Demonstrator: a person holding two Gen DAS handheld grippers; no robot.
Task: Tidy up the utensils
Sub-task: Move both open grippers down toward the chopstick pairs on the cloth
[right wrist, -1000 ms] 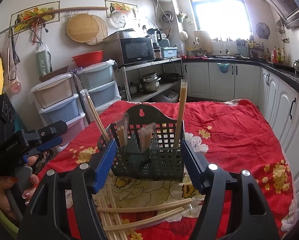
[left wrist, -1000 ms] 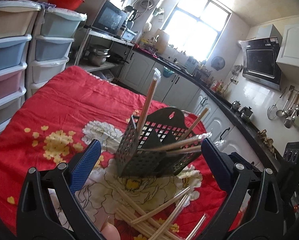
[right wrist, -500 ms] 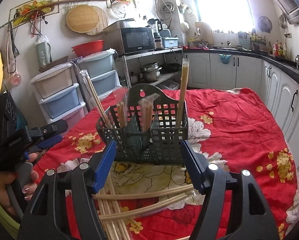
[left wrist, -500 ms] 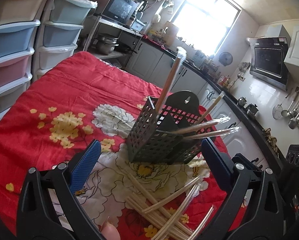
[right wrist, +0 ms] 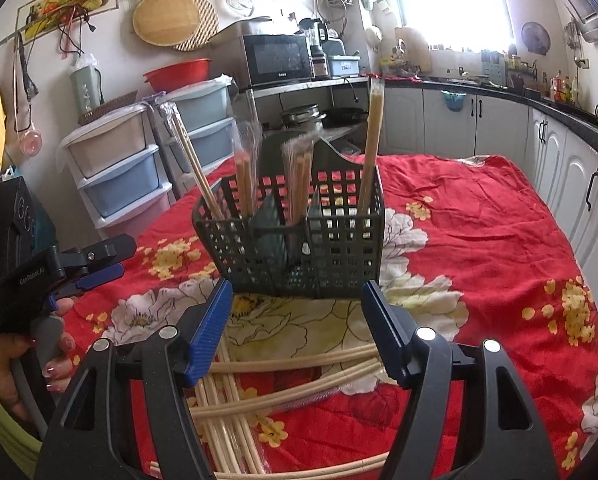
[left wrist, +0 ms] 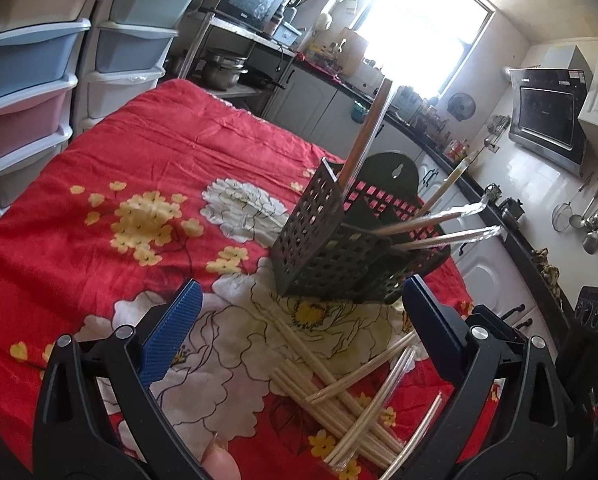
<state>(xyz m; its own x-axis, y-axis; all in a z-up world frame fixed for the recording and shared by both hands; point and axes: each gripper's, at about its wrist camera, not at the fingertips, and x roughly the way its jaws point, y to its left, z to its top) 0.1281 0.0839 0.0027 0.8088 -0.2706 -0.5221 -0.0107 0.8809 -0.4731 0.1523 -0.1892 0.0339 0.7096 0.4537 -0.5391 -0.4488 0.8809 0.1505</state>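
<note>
Pale wooden chopsticks (right wrist: pixel 299 364) loose on red floral counter (right wrist: pixel 479 240), crossing sideways just under right gripper (right wrist: pixel 297 328), nearer than left gripper (left wrist: pixel 299 320); both fingers wide apart, empty. Black basket (right wrist: pixel 295 240) just beyond.

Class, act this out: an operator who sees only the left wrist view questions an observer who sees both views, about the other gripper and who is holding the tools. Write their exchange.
Operator: Is the right gripper carrying anything?
Observer: No. The right gripper is open and empty, and it faces the front of the basket.
Operator: I see only a fingertip on my side. Who holds my tool?
Observer: A hand wraps the handle of the left gripper, at the left edge of the right wrist view.
</note>
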